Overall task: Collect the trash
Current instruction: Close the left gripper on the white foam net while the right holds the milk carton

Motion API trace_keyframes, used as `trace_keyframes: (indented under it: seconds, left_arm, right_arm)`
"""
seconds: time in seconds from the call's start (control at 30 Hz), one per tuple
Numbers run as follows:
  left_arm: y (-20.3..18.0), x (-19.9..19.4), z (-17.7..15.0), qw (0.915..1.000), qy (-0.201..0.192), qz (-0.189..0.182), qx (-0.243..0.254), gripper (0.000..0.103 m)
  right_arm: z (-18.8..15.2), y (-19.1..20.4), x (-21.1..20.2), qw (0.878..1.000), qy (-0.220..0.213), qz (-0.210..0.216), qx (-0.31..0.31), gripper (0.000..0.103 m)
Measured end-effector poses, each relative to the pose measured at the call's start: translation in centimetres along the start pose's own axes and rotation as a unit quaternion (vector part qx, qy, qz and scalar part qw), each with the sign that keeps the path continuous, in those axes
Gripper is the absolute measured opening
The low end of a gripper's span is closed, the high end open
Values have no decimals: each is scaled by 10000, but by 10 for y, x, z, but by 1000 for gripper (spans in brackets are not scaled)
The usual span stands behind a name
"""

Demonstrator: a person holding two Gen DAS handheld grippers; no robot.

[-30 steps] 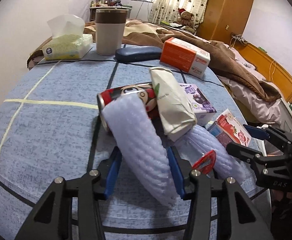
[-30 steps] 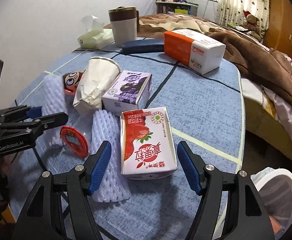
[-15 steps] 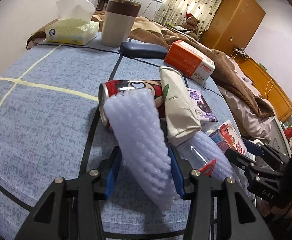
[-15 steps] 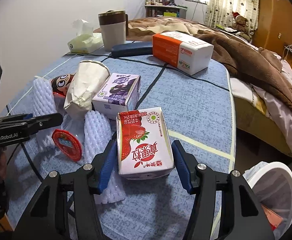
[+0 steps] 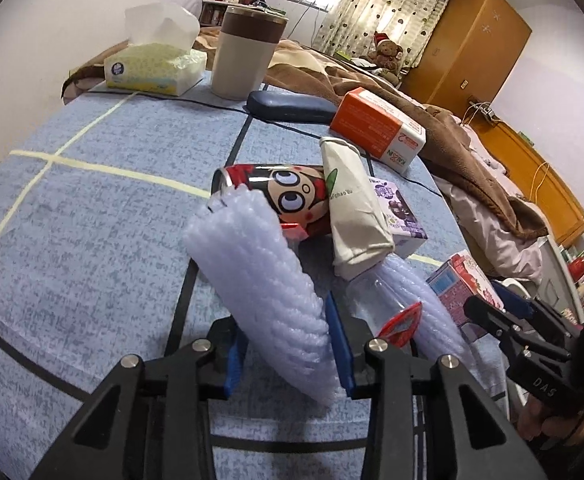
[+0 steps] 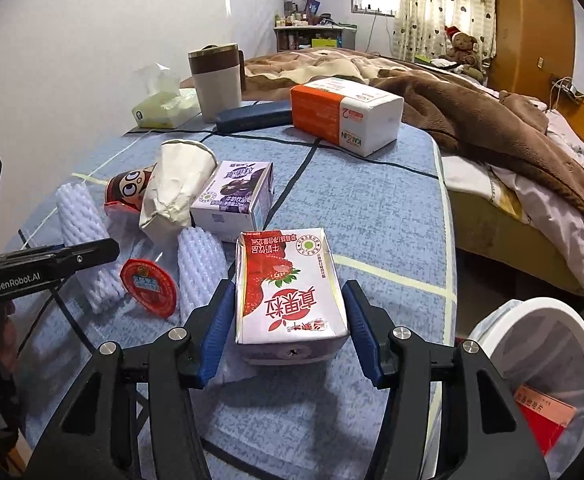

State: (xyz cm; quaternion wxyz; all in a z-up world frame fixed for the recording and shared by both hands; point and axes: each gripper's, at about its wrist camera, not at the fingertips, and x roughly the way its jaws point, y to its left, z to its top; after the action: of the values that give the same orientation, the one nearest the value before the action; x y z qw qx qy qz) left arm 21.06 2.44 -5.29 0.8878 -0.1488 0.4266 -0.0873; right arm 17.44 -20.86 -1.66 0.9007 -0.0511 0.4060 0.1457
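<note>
Left gripper (image 5: pixel 287 344) is closing on the foam net (image 5: pixel 259 280), soft, light and crushable, best pinched mid-length, while right gripper (image 6: pixel 289 334) clamps the strawberry carton (image 6: pixel 287 292) by its stiff sides above the table (image 6: pixel 372 208), bin (image 6: pixel 540 364) beside.

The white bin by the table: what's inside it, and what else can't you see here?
- White mesh bin, right wrist view: the picture edge cuts it off; only a red packet shows inside.
- Red cartoon-face can, left wrist view: white foam net sleeve and crumpled paper cup hide its ends.
- Clear plastic bottle: the left gripper hides its base.
</note>
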Motion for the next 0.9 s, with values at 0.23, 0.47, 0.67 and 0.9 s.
trace_keyframes:
  seconds: [0.23, 0.47, 0.67, 0.9]
  left_arm:
    - [-3, -14, -5, 9997, -214, 47, 101, 33]
    - [-16, -30, -12, 9976, -404, 104, 547, 33]
    - [-32, -42, -20, 9955, -479, 17, 819, 31]
    - [-57, -54, -20, 9923, -602, -124, 1074, 30]
  right_arm:
    - [-3, -4, -12, 9994, -212, 4, 264, 56]
    - [-10, -1, -22, 9987, -338, 99, 382, 56]
    - [-19, 0, -36, 9972, -501, 35, 553, 56]
    - [-27, -12, -57, 9942, -675, -122, 829, 56]
